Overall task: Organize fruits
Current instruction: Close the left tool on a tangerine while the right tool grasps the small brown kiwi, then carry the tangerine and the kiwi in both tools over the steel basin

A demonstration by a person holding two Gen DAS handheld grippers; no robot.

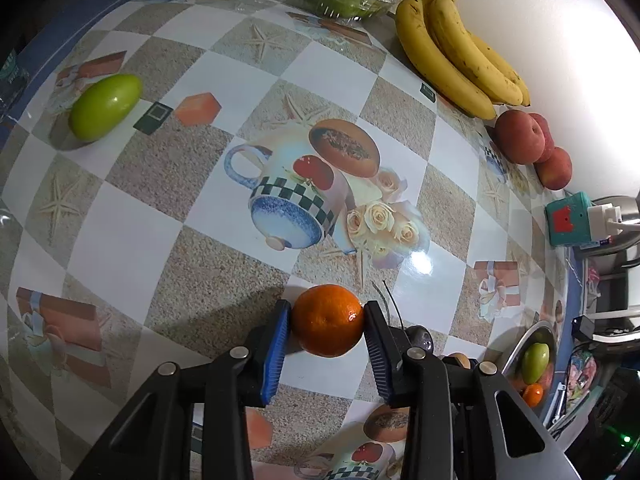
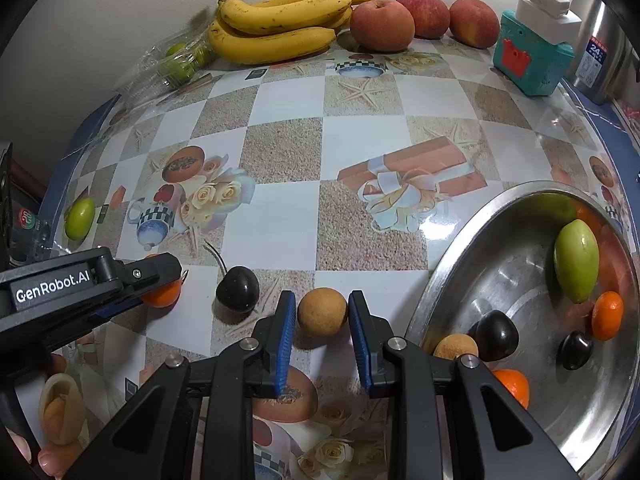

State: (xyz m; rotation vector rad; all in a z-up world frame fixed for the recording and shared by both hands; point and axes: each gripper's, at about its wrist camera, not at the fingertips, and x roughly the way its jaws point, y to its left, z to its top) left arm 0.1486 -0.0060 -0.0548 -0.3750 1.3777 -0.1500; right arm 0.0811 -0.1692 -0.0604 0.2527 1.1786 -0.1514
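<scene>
Steel bowl already holding green fruit, oranges, dark cherries, one tan fruit: sorting looking partly done.

Bananas, peaches, green fruit lying loose, well apart from bowl.

Left gripper clamping orange on tablecloth; right gripper pinching tan fruit.

Loose cherry sitting between grippers, crowding lift.
</scene>
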